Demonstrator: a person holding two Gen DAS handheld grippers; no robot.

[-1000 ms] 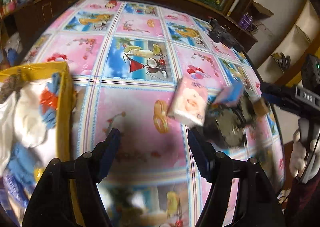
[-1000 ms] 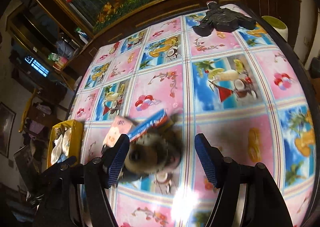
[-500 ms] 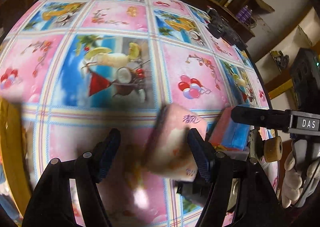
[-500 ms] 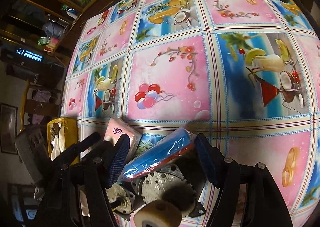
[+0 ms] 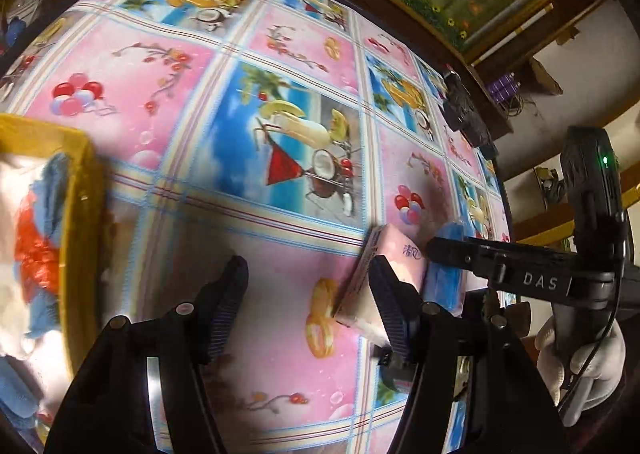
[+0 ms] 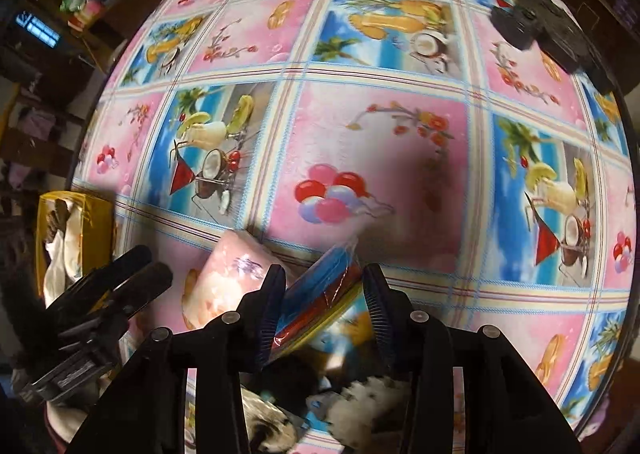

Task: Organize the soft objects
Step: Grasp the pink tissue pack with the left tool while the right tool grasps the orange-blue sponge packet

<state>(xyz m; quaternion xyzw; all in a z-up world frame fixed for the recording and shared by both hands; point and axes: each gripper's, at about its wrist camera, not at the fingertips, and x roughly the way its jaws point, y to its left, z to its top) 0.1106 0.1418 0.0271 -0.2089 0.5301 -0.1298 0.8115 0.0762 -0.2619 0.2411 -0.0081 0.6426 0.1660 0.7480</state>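
Pink tissue pack [image 5: 394, 270] lies on the desk [image 5: 248, 158] outside the wide-open, empty left tool [image 5: 308, 294], touching its right finger, while the right tool [image 6: 324, 298] brackets the blue packet [image 6: 320, 298], apparently not fully clamped.

Black device [image 6: 548, 30] at the far edge of the picture-printed tablecloth [image 6: 384, 158]; dark wooden shelving [image 5: 532, 66] behind.

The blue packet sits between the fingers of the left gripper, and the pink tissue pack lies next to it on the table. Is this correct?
Not quite: the blue packet sits between the fingers of the right gripper, as the right wrist view shows. The pink tissue pack does lie next to it on the table.
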